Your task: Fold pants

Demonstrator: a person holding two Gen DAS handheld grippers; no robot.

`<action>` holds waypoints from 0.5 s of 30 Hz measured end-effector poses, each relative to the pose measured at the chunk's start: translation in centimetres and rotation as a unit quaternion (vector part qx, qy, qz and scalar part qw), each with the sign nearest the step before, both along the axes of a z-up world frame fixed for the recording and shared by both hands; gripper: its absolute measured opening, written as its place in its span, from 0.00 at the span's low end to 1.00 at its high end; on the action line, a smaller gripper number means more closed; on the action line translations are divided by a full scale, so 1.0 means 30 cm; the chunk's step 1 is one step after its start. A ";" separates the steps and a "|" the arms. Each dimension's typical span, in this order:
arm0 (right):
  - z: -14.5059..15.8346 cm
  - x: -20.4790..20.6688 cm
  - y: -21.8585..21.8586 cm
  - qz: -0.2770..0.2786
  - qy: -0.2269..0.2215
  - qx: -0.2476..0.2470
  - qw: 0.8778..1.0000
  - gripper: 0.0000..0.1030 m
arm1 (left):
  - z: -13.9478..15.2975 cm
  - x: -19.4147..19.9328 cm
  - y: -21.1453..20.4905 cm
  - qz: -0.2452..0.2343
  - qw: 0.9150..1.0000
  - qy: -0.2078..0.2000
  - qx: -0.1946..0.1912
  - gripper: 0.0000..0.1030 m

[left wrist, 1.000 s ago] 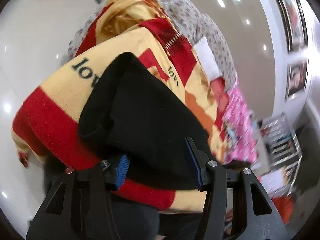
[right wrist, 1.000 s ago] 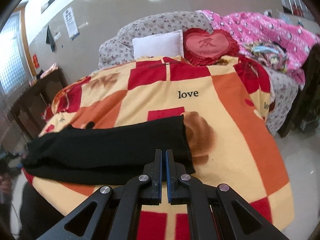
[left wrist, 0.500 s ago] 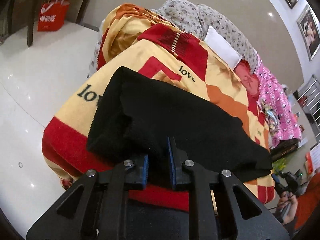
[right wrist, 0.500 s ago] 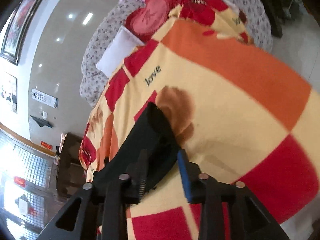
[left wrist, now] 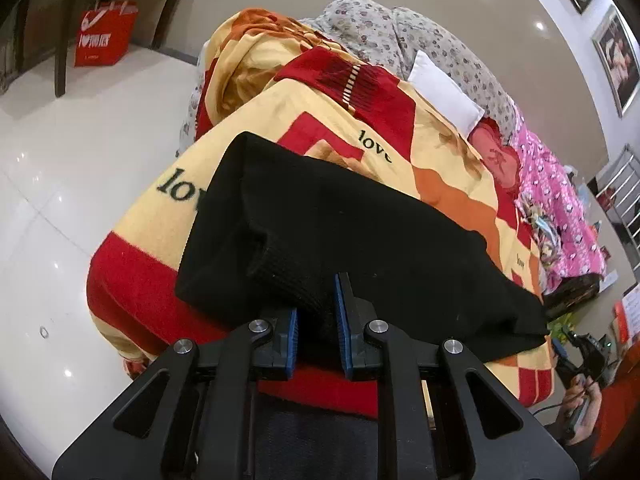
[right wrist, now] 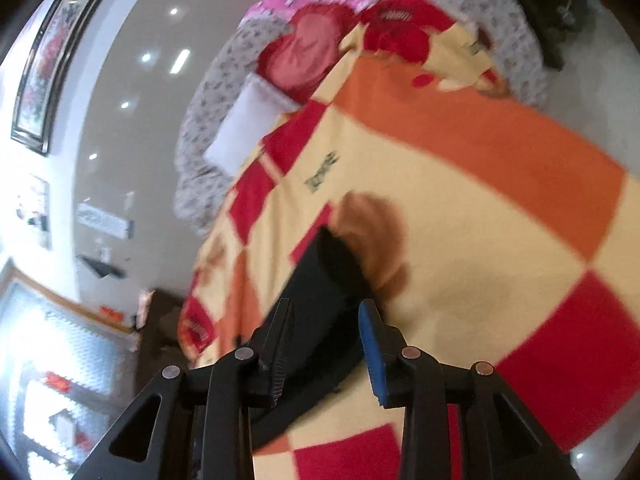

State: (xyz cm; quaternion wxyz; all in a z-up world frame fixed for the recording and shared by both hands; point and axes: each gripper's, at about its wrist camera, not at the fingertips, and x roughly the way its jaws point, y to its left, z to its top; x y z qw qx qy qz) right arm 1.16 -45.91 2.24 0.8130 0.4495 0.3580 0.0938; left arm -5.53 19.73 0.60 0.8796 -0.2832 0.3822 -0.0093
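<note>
While the black pants [left wrist: 352, 240] lie stretched along the near edge of the checked blanket [left wrist: 404, 128], you've got one gripper at each end of them, and that's the relation everything turns on. The long axis of the pants runs from your left gripper [left wrist: 316, 328] across toward your right gripper [right wrist: 326, 344], so each hand sits at its own end and neither has to reach over.

Left side first: the jaws have just been closing, and a bunched fold of the ribbed waist end sits between the blue pads [left wrist: 292, 332], pinched firmly by the look of it. That end is yours.

Right side: the jaws have just been opening, and now they straddle the far end of the pants [right wrist: 320, 296], cloth lying between them. The frame is blurred, but there's visible slack beside the blue pad [right wrist: 370, 344], so I read that as not yet clamped.

So the next move, as I judge it, is to close the right jaws on that end, then carry one end along the axis toward the other. Watch that the blanket doesn't get nipped in with the cloth; it lies directly under both ends.
</note>
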 end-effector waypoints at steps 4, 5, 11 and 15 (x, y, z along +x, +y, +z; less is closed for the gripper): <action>-0.049 0.057 0.040 0.032 0.029 0.025 0.999 0.31 | 0.002 0.000 0.000 -0.002 1.000 0.000 0.002 0.14; -0.067 0.071 0.044 0.030 0.040 0.024 0.998 0.31 | 0.004 0.000 -0.001 -0.002 1.000 0.001 0.003 0.14; -0.070 0.099 0.078 0.025 0.045 -0.028 0.998 0.14 | 0.017 -0.008 -0.002 -0.001 1.000 -0.005 0.011 0.13; 0.001 0.089 0.106 0.035 0.007 -0.113 0.993 0.04 | 0.061 -0.031 -0.021 0.003 0.998 -0.027 0.051 0.05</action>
